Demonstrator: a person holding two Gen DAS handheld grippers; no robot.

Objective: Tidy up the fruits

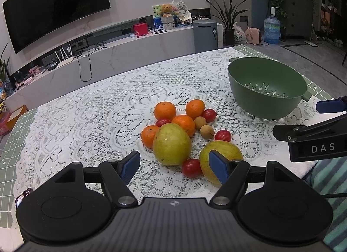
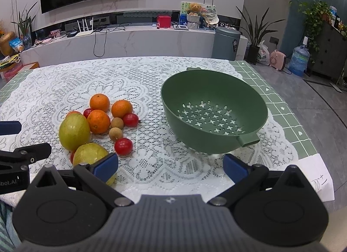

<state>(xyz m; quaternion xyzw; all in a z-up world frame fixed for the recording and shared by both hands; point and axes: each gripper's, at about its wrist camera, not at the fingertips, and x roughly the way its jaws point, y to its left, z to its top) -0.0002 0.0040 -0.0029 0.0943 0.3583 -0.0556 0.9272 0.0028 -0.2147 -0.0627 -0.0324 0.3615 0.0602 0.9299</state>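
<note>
- Lace cloth (image 1: 86,104) covers the table; the fruits sit heaped at its middle, the green colander (image 2: 213,91) empty at about 3 o'clock from them.
- Left gripper (image 1: 173,166): jaws wide apart, holding nothing, hovering just short of the two mangoes (image 1: 171,143).
- Mangoes look heavy and smooth, likely slippery; I'd take one across its widest middle.
- Oranges (image 1: 164,110) seem firm, with a grippy rind; an easy hold.
- Tomatoes (image 1: 192,167) and longans (image 1: 207,131) are small, light and apt to roll; tomatoes would bruise, so squeeze gently.
- Right gripper (image 2: 170,166): also wide open and empty, at the pile's 5 o'clock, facing the colander.
- Writing: "DAS" on the right gripper's side, "bot.AI" on the left's; scribbles on a paper (image 2: 321,182) are unreadable.
</note>
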